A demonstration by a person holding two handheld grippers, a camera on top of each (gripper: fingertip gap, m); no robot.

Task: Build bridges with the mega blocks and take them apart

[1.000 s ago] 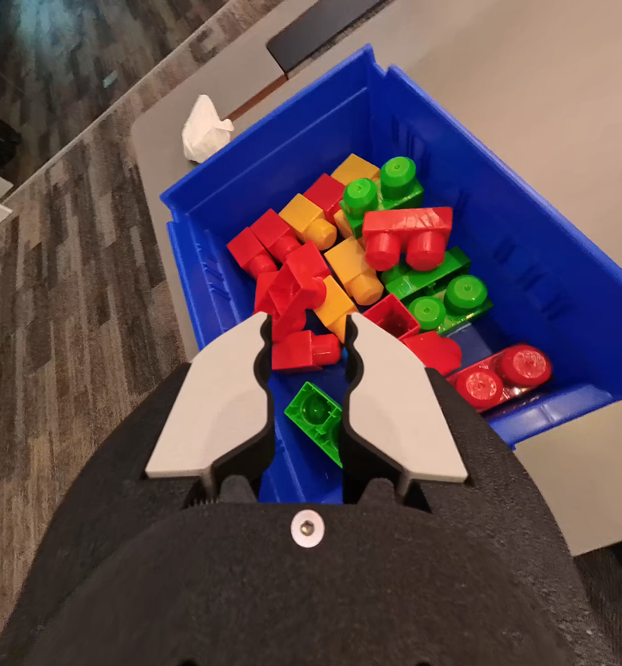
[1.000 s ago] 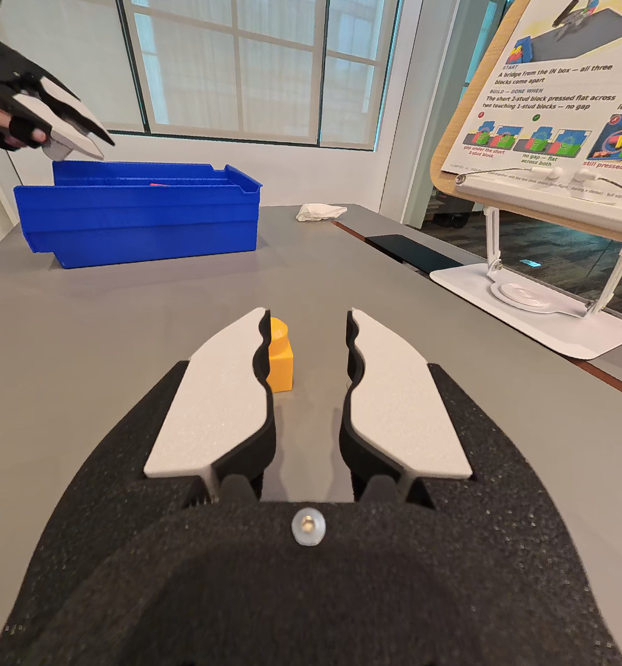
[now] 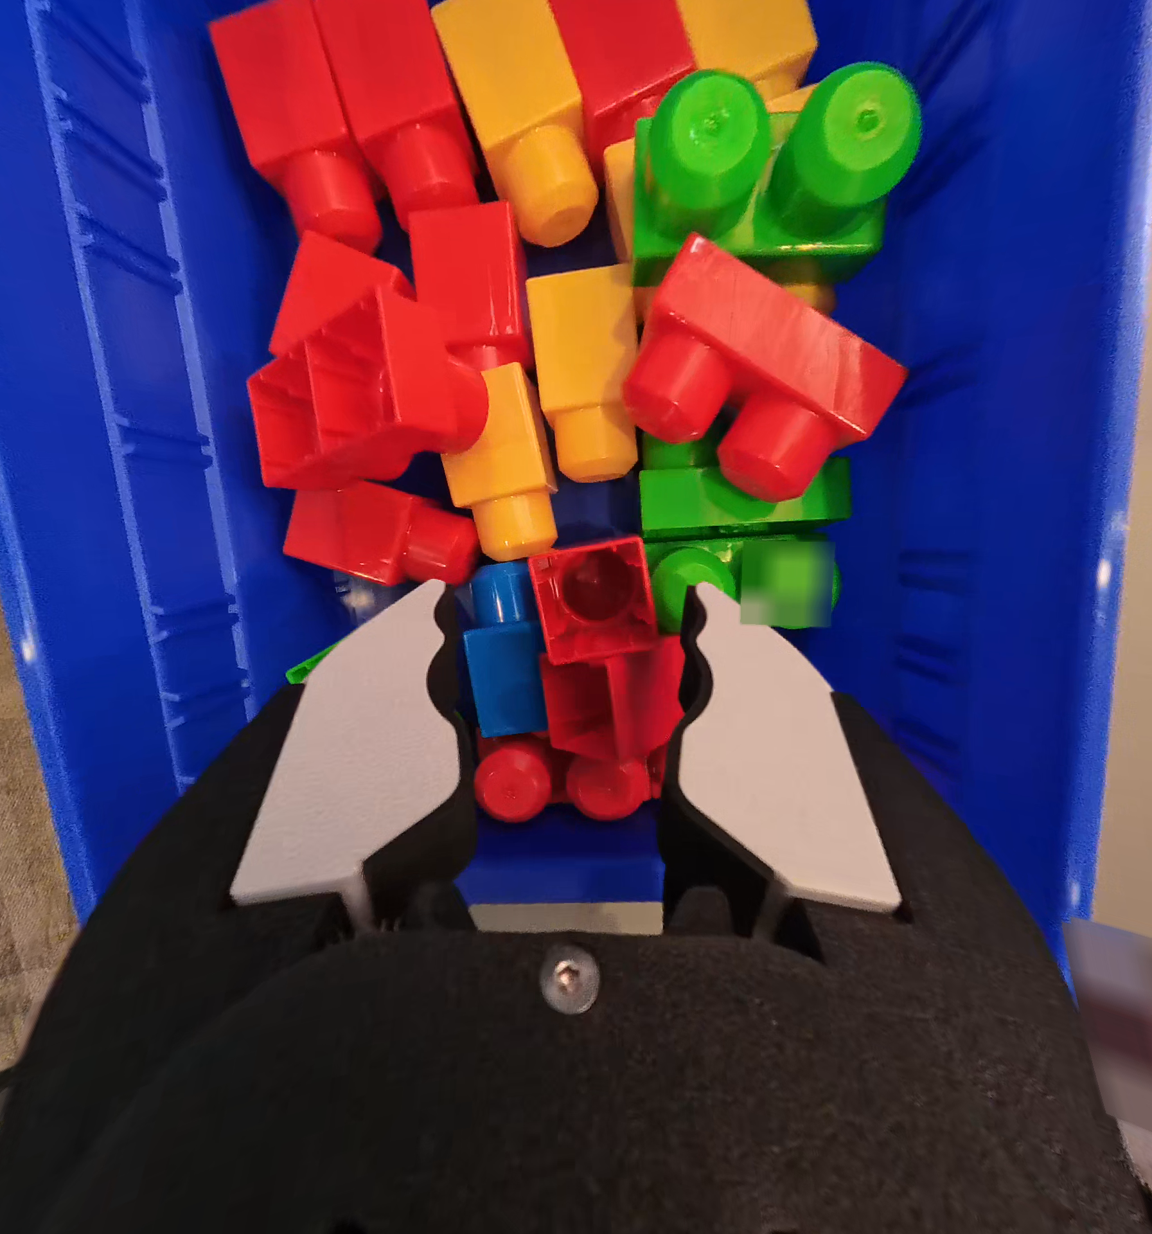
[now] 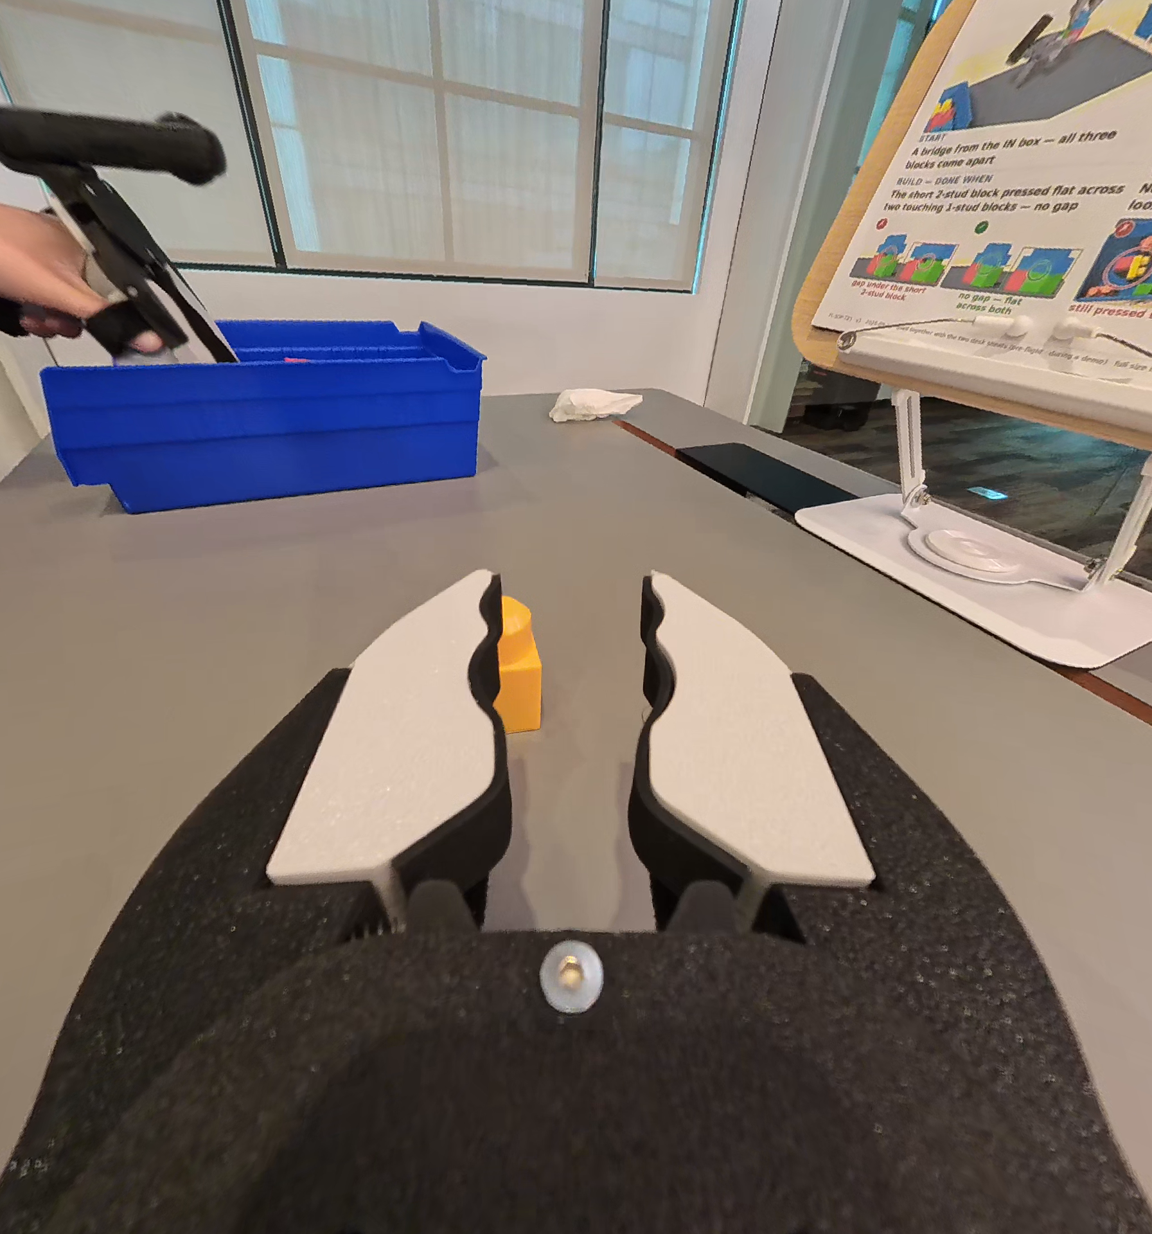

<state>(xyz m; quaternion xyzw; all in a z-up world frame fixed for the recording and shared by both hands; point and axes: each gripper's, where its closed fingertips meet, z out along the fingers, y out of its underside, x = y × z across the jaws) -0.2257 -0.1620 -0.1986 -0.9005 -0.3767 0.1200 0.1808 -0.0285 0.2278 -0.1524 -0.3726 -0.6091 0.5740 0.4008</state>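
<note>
Blocks fill the blue bin, and the ones the coming grab likely turns on sit between the spread fingers of the left gripper: a blue one-stud block lying with its stud toward 12 o'clock, touching a red one-stud block at its 3 o'clock — hollow underside up. Left gripper is far nearer, wide open, holding nothing. On the grey table, the right gripper is open and empty, a yellow block upright by its left finger — bin at 10 o'clock, well apart.

Office – grey table, instruction board
</note>
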